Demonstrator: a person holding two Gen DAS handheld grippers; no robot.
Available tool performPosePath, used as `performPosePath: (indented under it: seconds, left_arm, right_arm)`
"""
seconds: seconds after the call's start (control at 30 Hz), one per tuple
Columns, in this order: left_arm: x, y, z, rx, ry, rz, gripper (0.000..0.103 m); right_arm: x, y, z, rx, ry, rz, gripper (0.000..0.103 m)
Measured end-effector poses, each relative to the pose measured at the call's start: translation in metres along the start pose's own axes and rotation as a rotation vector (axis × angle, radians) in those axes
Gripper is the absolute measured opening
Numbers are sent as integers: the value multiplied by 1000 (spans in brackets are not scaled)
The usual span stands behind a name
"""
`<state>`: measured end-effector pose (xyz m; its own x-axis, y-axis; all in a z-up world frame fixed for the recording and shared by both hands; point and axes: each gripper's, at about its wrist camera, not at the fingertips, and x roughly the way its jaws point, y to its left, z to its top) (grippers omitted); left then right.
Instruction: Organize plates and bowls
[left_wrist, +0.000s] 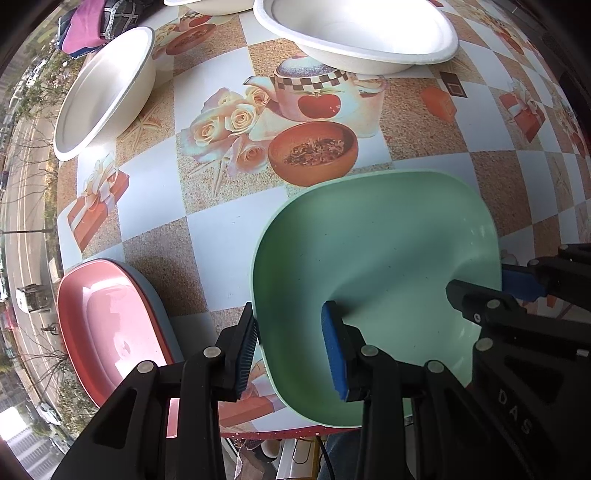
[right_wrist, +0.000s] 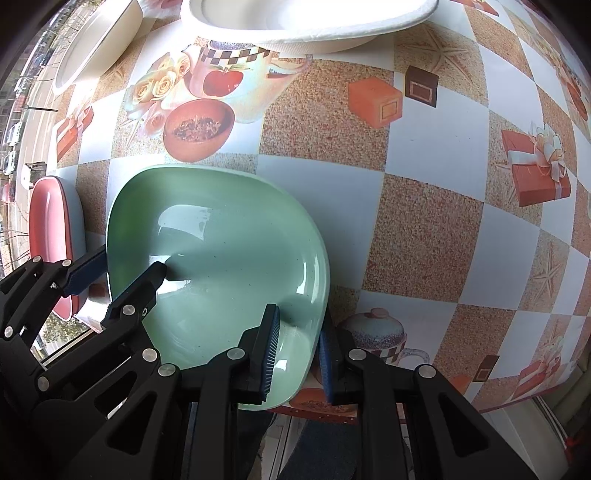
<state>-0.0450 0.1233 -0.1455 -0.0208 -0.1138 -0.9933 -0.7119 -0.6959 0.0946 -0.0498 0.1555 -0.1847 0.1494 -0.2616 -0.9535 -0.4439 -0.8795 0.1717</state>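
Observation:
A green square plate lies at the table's near edge; it also shows in the right wrist view. My left gripper is open, its fingers straddling the plate's left rim. My right gripper is open, its fingers straddling the plate's right rim; the right gripper also shows at the far right of the left wrist view. A pink plate sits on a grey-blue plate at the left edge. White paper bowls stand at the back and at the left.
The table wears a checkered cloth printed with teapots, roses and gift boxes. Folded pink and dark cloth lies at the far left corner. The table's near edge runs just below the green plate. A street shows beyond the left edge.

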Motion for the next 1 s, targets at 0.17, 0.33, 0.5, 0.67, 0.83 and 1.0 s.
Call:
performPosePath:
  seconds: [0.17, 0.33, 0.5, 0.67, 0.83, 1.0]
  left_arm:
    - [0, 2, -2, 6, 6, -13, 37]
    - [0, 2, -12, 31, 23, -17, 37]
    - [-6, 8, -20, 32, 16, -24, 37]
    - [-18, 19, -19, 12, -13, -2, 37]
    - [-31, 32, -20, -18, -46, 2, 37]
    - [-39, 40, -25, -46, -74, 24, 37]
  right_arm:
    - [0, -1, 3, 11, 13, 2, 21]
    - [4, -3, -1, 26, 46, 18, 21]
    - [-1, -3, -4, 18, 55, 35, 21]
    - [-13, 5, 0, -15, 38, 31, 21]
    - [-28, 11, 3, -44, 12, 26, 21]
    - [-43, 16, 12, -57, -16, 30, 21]
